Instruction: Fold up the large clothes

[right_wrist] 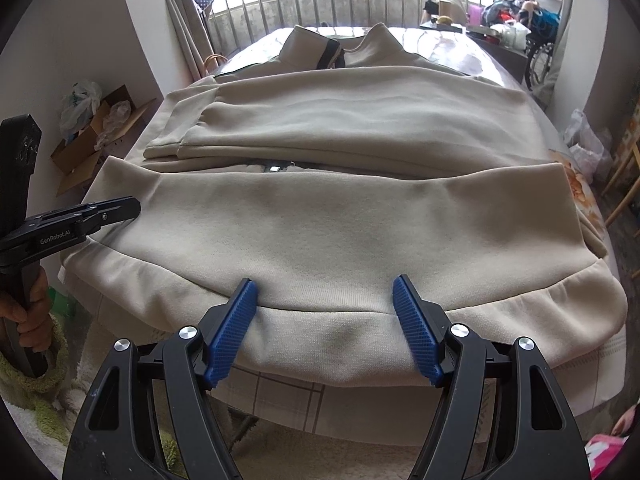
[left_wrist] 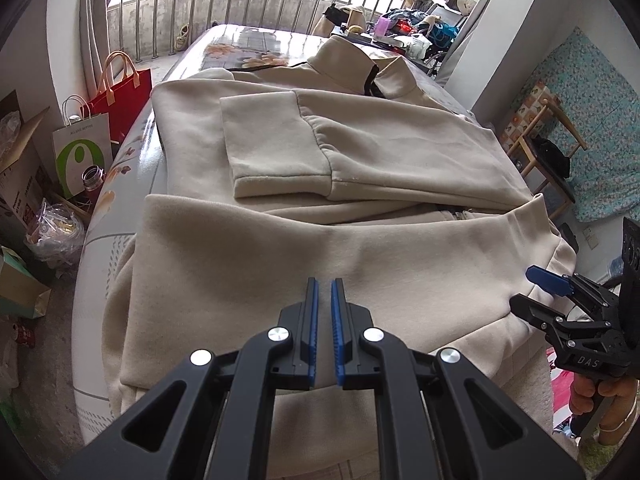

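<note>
A large beige zip-up jacket [left_wrist: 360, 152] lies spread over a bed with a floral cover [left_wrist: 248, 44]. One sleeve [left_wrist: 276, 148] is folded across its chest, and the collar [right_wrist: 376, 44] points to the far end. My left gripper [left_wrist: 324, 285] hovers over the near hem panel with its jaws shut and nothing visible between them. In the right wrist view the left gripper [right_wrist: 134, 204] rests at the jacket's left corner. My right gripper [right_wrist: 325, 282] is open, its blue pads [right_wrist: 412, 320] straddling the ribbed hem [right_wrist: 328, 332] at the near edge. The right gripper [left_wrist: 534, 292] is also visible at the jacket's right corner.
Left of the bed stand a red bag [left_wrist: 120, 96], a white paper bag [left_wrist: 82, 152], a flask [left_wrist: 93, 178] and cardboard boxes [right_wrist: 92, 140]. A wooden chair [left_wrist: 548, 148] is on the right. A metal railing [left_wrist: 248, 12] and a cluttered table [left_wrist: 404, 28] lie beyond.
</note>
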Demonstrator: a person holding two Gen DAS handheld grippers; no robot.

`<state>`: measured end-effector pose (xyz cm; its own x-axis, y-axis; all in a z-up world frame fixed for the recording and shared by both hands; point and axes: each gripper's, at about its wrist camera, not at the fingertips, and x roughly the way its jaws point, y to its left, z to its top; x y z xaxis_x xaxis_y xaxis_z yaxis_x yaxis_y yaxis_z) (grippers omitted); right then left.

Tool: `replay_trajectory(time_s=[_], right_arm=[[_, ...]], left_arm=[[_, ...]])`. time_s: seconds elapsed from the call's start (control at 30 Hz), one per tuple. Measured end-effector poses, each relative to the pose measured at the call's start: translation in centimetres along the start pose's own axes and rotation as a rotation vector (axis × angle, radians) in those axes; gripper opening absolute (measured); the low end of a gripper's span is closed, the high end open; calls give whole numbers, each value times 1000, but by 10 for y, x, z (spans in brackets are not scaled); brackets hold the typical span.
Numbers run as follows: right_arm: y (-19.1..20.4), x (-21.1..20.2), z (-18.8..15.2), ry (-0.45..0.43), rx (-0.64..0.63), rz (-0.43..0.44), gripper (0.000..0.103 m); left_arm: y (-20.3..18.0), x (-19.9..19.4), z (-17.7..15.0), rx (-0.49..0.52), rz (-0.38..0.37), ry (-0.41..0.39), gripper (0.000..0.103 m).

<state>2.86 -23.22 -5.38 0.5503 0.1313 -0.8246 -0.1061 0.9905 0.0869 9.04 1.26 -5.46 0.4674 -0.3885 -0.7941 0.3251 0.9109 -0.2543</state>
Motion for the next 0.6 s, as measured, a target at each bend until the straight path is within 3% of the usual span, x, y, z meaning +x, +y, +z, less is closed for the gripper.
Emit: replay_trajectory(time_s=[0.3, 0.47, 0.6], right_arm=[[1, -1, -4, -42, -22, 7, 67], [0, 0, 0, -23, -41, 21, 67], [0, 1, 11, 20, -57, 81, 67]], left_arm=[[-10, 4, 8, 15, 60, 55, 7], [-19, 7, 14, 55, 121, 105, 7], [-23, 6, 14, 68, 211, 67, 7]])
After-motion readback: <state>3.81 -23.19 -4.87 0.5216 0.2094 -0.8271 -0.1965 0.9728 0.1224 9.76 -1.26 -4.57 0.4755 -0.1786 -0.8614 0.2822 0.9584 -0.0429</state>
